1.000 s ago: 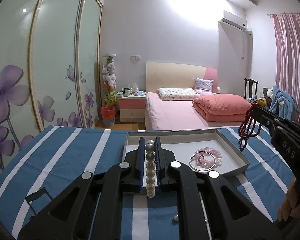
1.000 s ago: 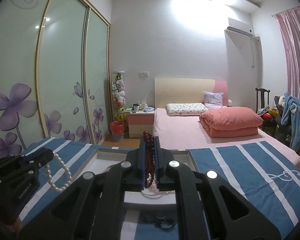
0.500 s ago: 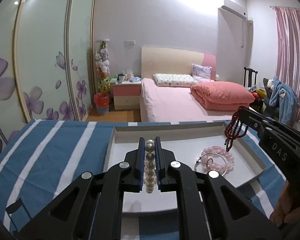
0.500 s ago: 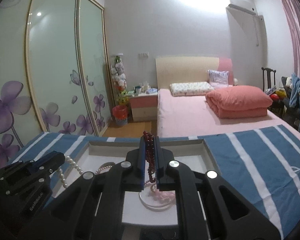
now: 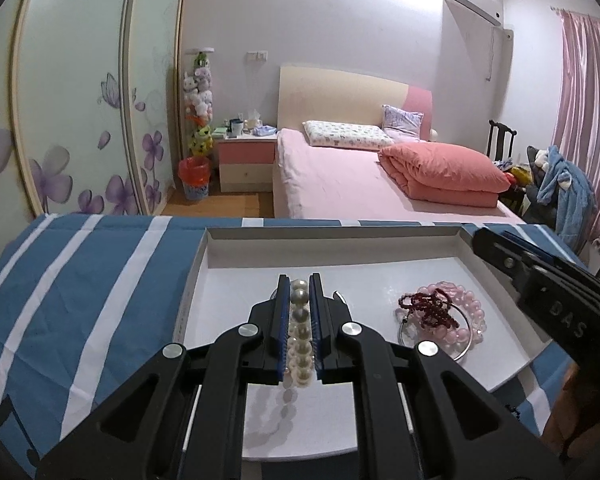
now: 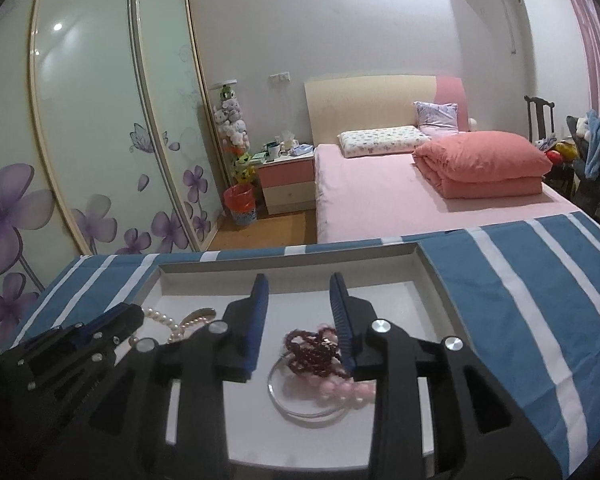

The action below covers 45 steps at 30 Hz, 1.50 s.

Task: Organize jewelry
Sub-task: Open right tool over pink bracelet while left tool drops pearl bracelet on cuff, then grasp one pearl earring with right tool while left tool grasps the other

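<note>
Hovering over the white tray (image 5: 204,276), the left tongs (image 5: 299,280) are clenched on the pearl strand (image 5: 299,336), which dangles just above the tray floor. The right tongs (image 6: 299,312) have just been opening and stand released, nothing between them; the dark red beads (image 6: 312,350) lie piled on the pink bracelet (image 6: 348,390) and silver bangle (image 6: 284,404) at the right. Dropped carelessly, the pearls could tangle with that heap or drape over the near rim onto the striped surface (image 5: 80,280).

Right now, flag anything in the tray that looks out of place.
The dark red bead strand lies bunched on top of the pink bead bracelet and silver bangle, piled rather than laid out separately in the white tray.
</note>
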Tool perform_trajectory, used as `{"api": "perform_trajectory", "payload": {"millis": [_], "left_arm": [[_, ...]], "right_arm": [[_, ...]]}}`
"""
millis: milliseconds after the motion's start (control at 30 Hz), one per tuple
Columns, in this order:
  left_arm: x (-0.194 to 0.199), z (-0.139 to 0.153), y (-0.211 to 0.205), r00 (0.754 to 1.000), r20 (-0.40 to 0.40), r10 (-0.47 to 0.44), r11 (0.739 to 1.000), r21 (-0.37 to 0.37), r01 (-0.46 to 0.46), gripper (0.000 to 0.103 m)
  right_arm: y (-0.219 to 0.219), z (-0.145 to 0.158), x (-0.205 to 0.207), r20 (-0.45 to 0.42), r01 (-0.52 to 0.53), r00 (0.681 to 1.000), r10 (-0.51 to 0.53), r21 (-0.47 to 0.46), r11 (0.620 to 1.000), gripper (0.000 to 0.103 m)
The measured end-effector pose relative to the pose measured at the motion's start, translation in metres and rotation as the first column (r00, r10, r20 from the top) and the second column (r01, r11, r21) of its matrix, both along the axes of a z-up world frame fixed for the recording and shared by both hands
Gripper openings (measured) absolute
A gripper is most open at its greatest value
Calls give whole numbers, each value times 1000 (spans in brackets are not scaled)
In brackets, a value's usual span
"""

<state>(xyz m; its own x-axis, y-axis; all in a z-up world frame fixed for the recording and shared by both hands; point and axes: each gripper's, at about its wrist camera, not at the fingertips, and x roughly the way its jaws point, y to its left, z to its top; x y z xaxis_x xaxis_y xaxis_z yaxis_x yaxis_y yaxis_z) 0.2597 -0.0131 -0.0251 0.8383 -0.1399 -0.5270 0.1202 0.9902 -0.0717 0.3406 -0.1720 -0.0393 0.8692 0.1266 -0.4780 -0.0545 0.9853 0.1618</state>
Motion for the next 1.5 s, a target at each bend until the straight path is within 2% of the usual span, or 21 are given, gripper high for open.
{"api": "perform_trajectory", "payload": {"millis": [200, 400, 533, 567, 833, 1000, 1200, 1333, 1500], "left_arm": [[-5, 13, 22, 1000, 3, -1, 995, -95, 1, 11], [-25, 27, 39, 999, 29, 23, 996, -92, -20, 11], [-41, 28, 44, 999, 27, 40, 996, -86, -38, 27], [-45, 27, 46, 999, 27, 41, 996, -87, -38, 27], [-73, 14, 55, 999, -27, 29, 996, -78, -31, 32], [-83, 6, 59, 998, -50, 32, 997, -71, -36, 37], [-89, 2, 70, 996, -56, 67, 994, -80, -72, 40], [-93, 3, 77, 995, -52, 90, 992, -84, -94, 41], [-95, 2, 78, 994, -58, 97, 991, -84, -101, 41]], "right_arm": [[-15, 5, -16, 8, 28, 1000, -28, 13, 1000, 32], [-22, 14, -39, 20, 34, 999, -34, 6, 999, 32], [-28, 17, -55, 17, 39, 999, -39, -6, 999, 32], [-29, 17, -59, 14, 41, 999, -41, -8, 999, 32], [-40, 2, -86, -73, 30, 997, -29, 6, 1000, 32], [-24, -18, -103, -174, -77, 981, 83, 39, 996, 32], [27, -48, -126, -297, -281, 912, 281, 44, 959, 31], [56, -57, -132, -328, -344, 887, 324, 0, 939, 26], [66, -61, -130, -355, -357, 880, 317, -52, 933, 19]]}}
